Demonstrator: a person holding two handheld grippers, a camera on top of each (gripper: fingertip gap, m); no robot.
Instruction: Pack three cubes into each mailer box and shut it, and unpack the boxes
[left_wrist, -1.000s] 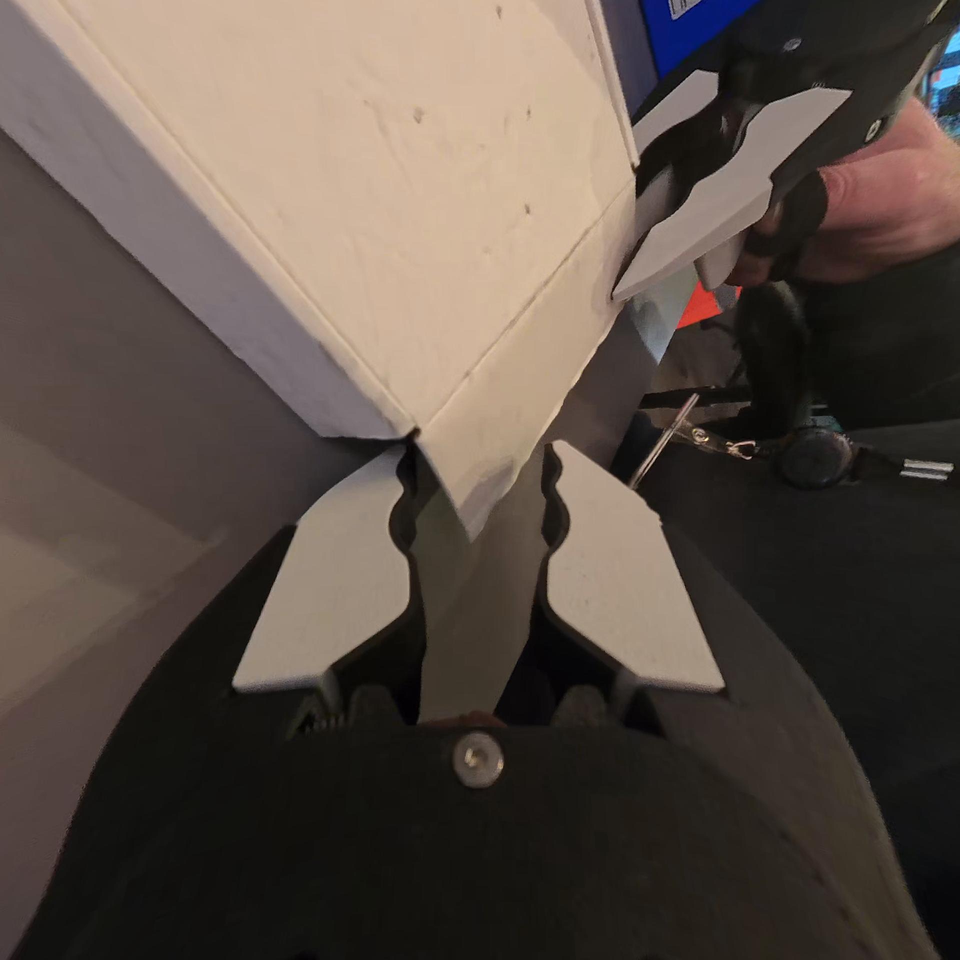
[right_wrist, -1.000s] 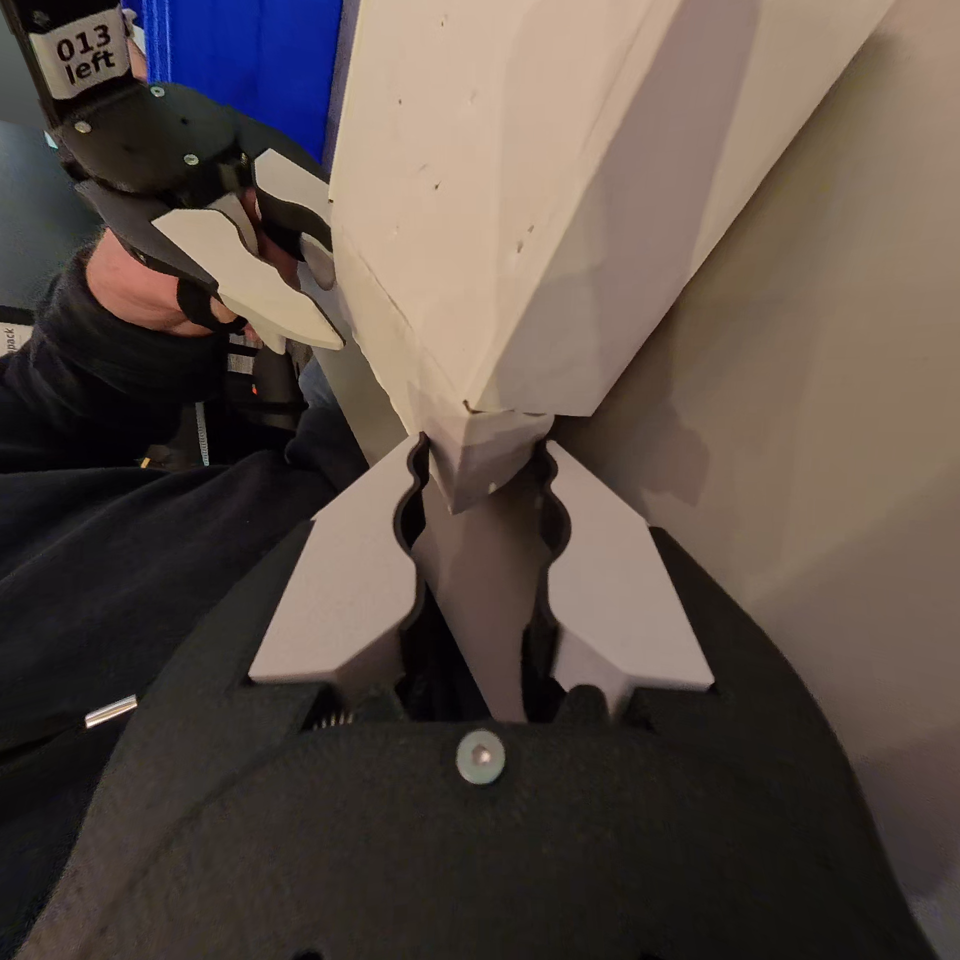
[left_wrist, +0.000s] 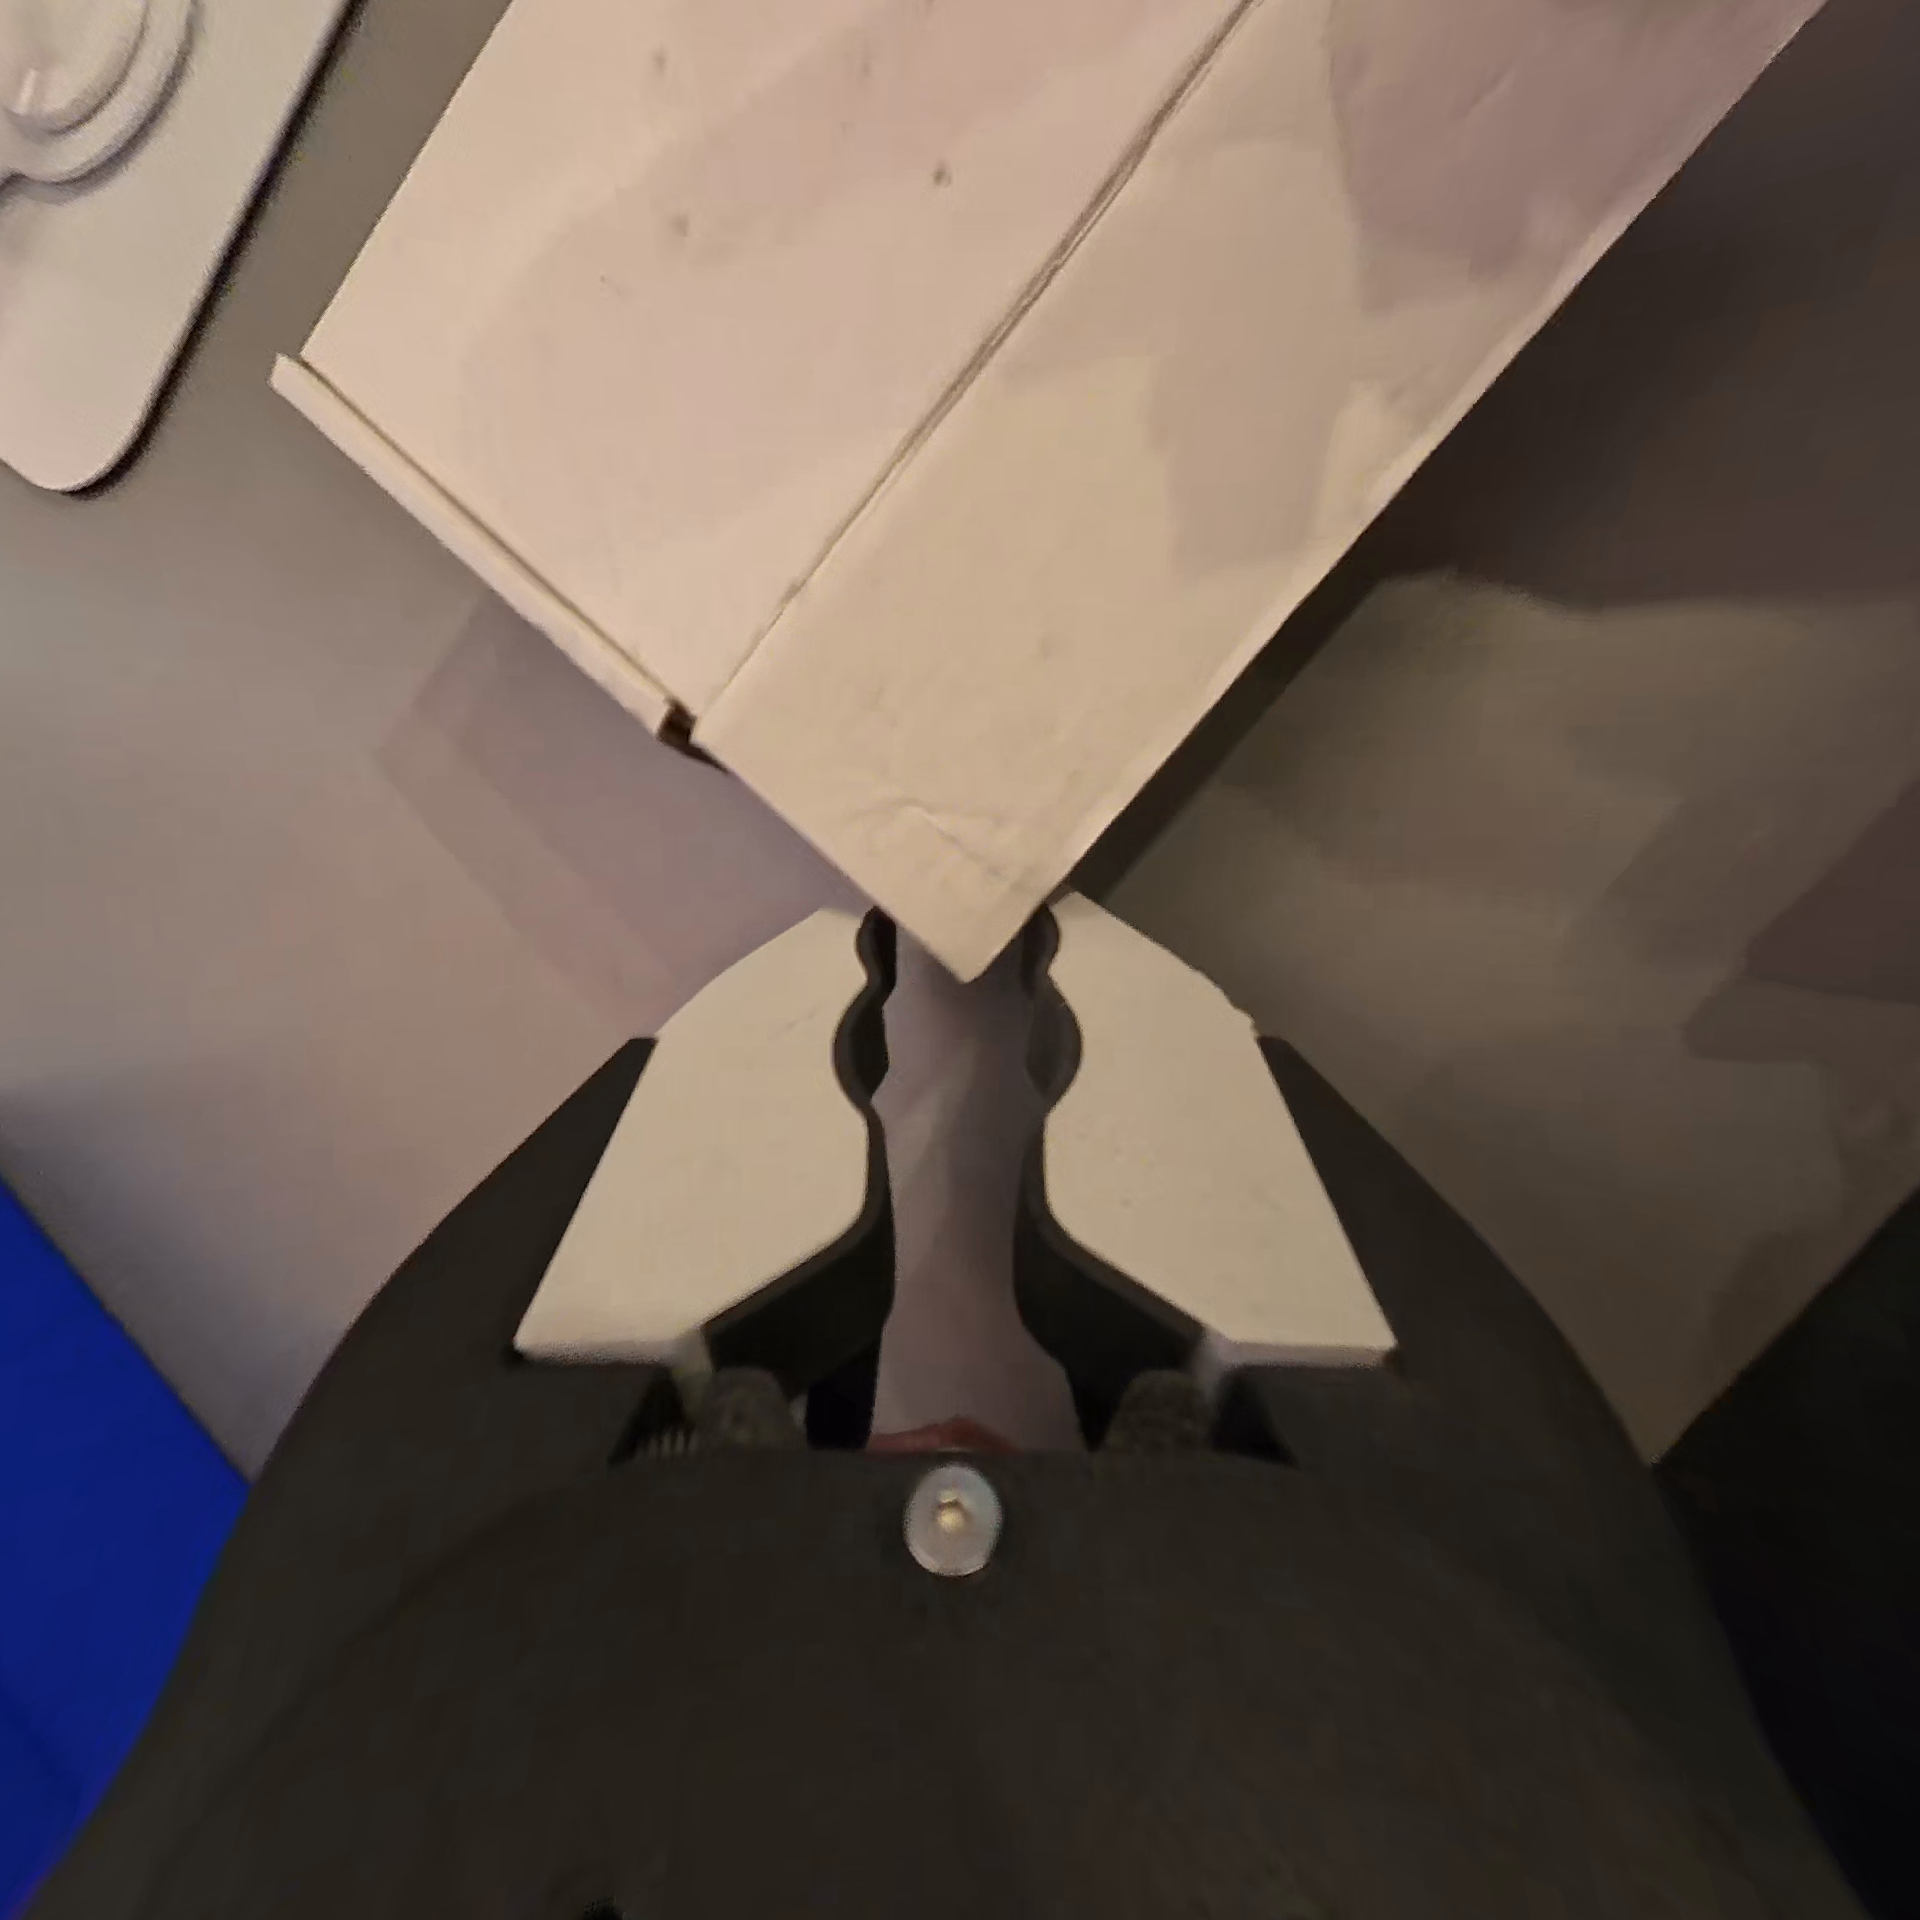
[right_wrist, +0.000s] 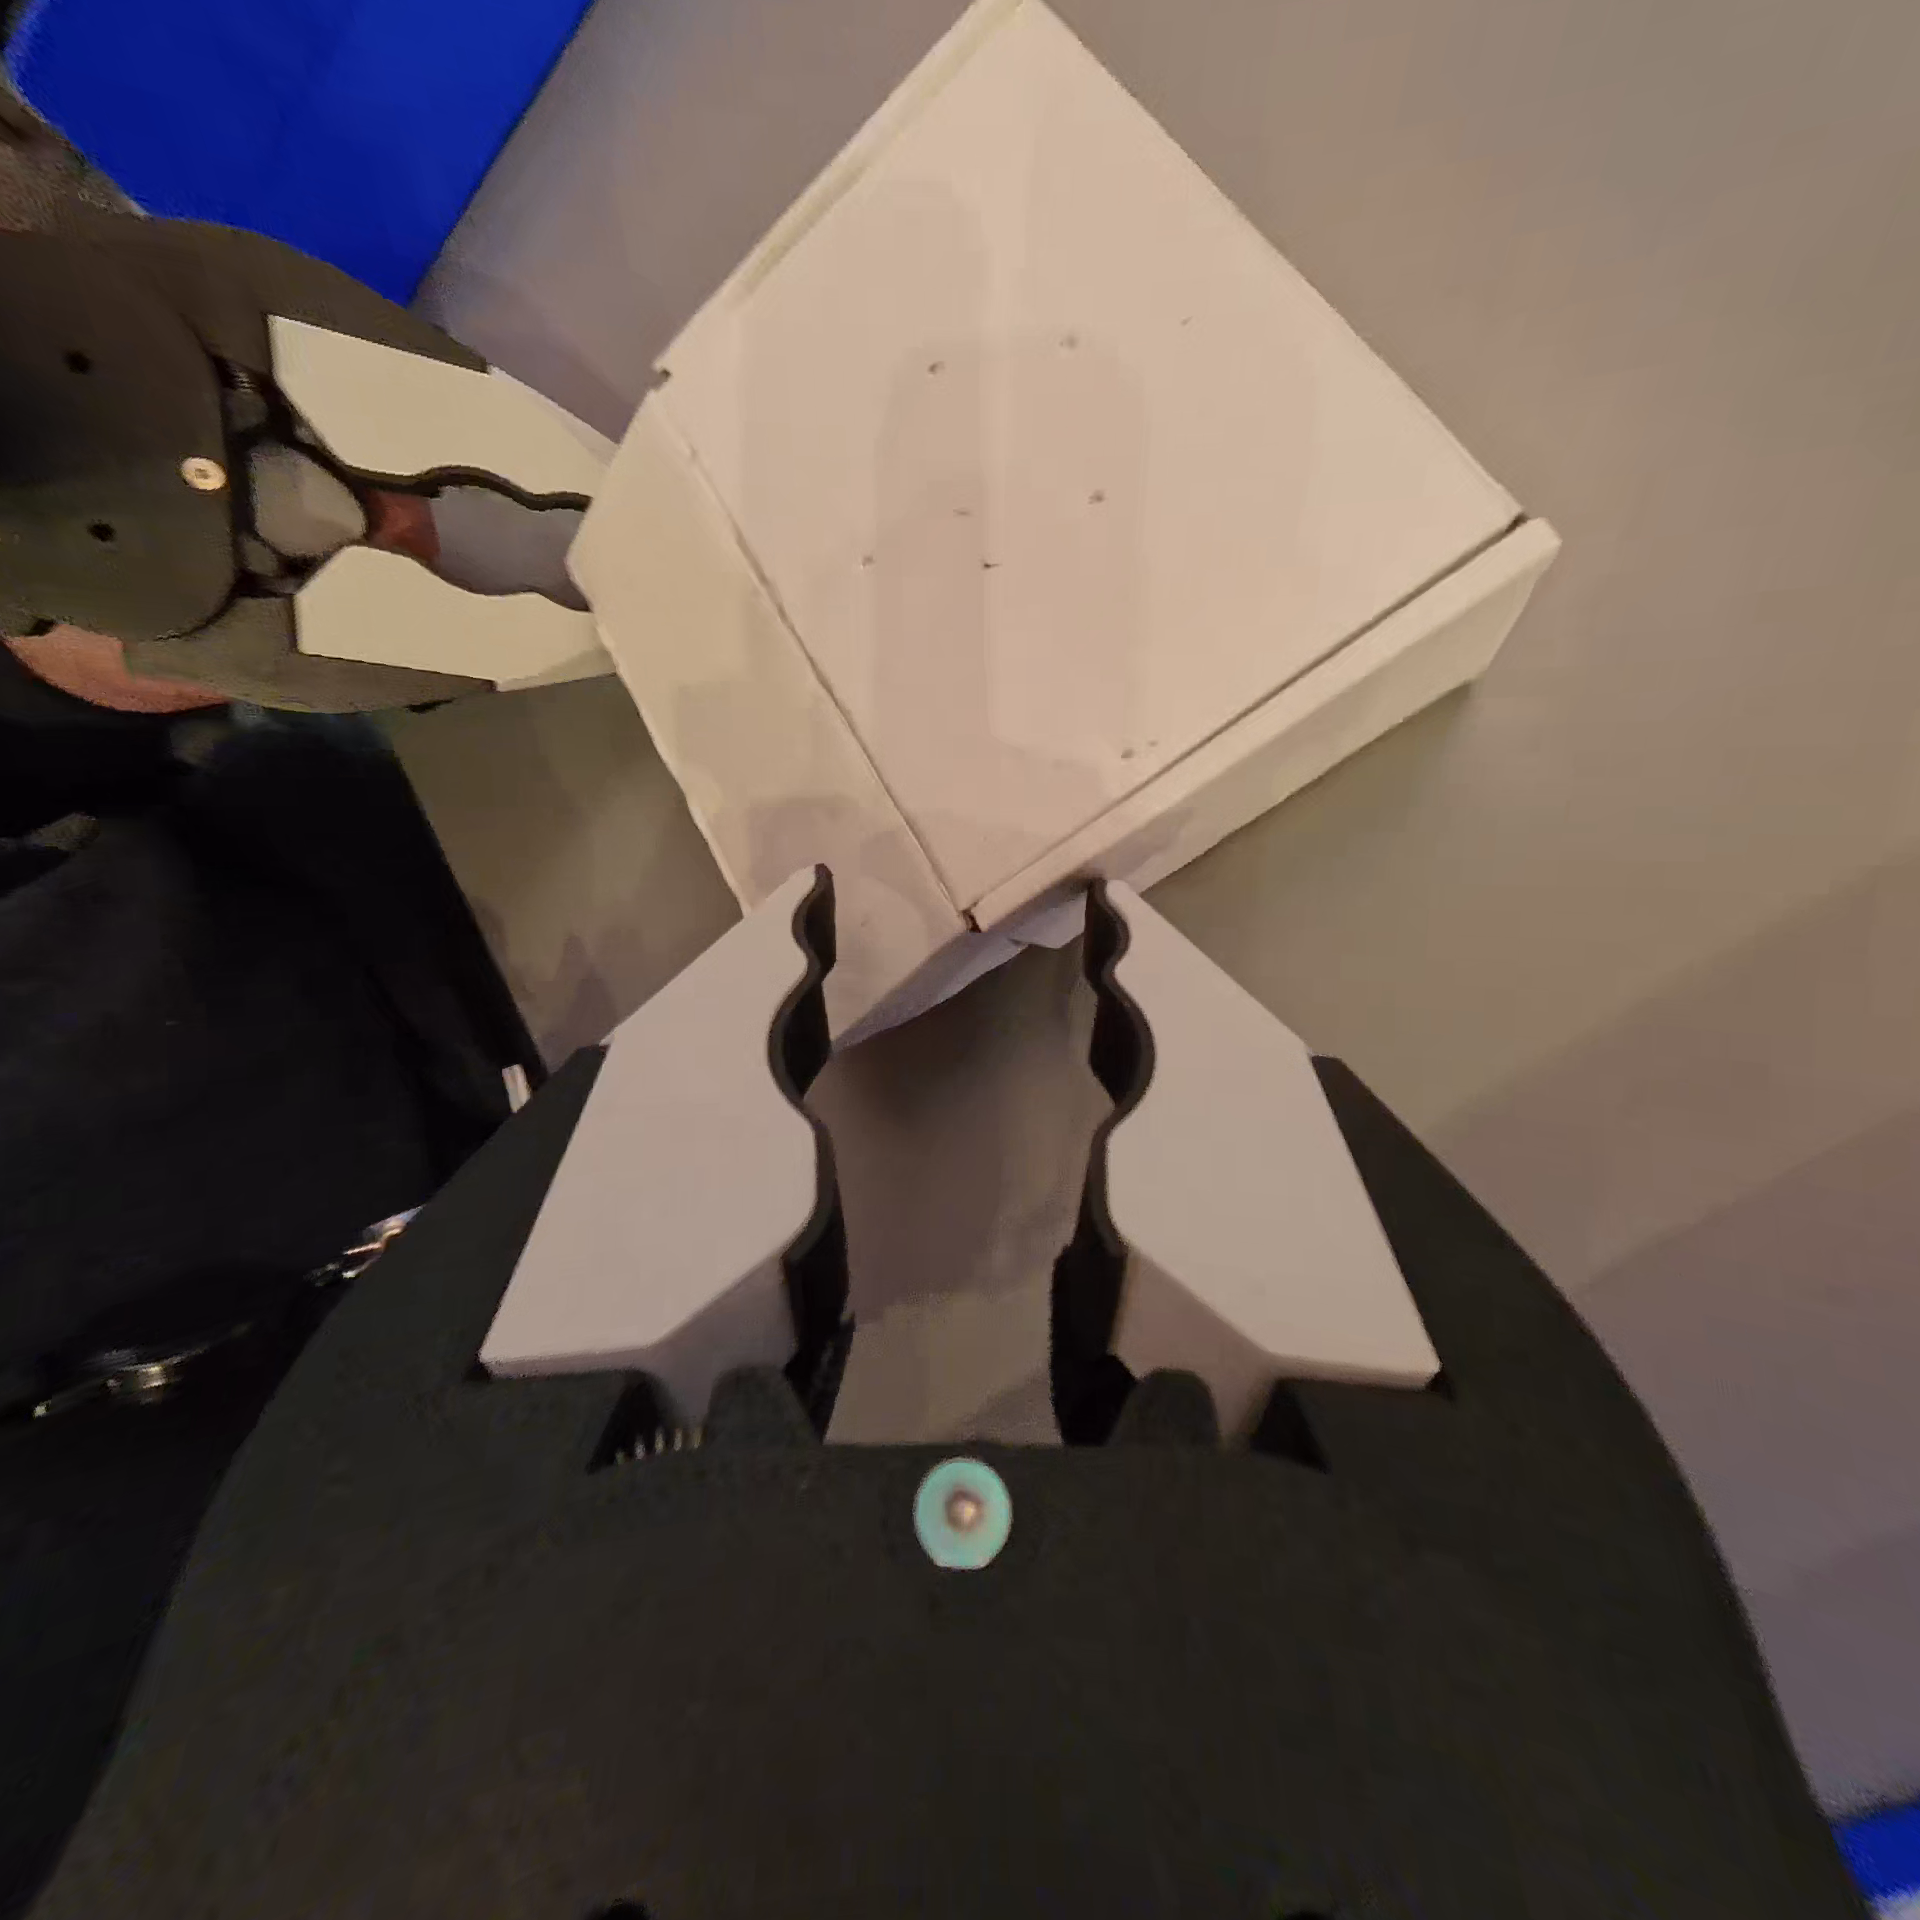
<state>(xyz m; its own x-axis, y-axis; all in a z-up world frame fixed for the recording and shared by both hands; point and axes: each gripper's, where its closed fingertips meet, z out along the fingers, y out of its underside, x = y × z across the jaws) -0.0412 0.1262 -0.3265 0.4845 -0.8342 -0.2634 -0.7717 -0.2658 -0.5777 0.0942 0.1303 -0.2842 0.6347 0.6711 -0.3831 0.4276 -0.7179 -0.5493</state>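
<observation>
On the grey counter lies a closed white mailer box, turned so that its corners point at the two tongs. Seen from the right wrist view, the right tongs stand apart, with the box's near corner reaching into the gap between the fingertips; the left finger lies against the box's side face, while the right fingertip sits just at the lower edge of the lid. Whether either finger presses on the cardboard cannot be told. Farther off to the left in that view, the left tongs meet another corner of the box, their fingers a little apart with the tips at the box wall. From the left wrist view, the left tongs are likewise parted, and a corner of the mailer box dips between the fingertips. A pale flat tray-like object lies on the counter well to the left of the box. Blue surface shows beyond the counter's edge.
</observation>
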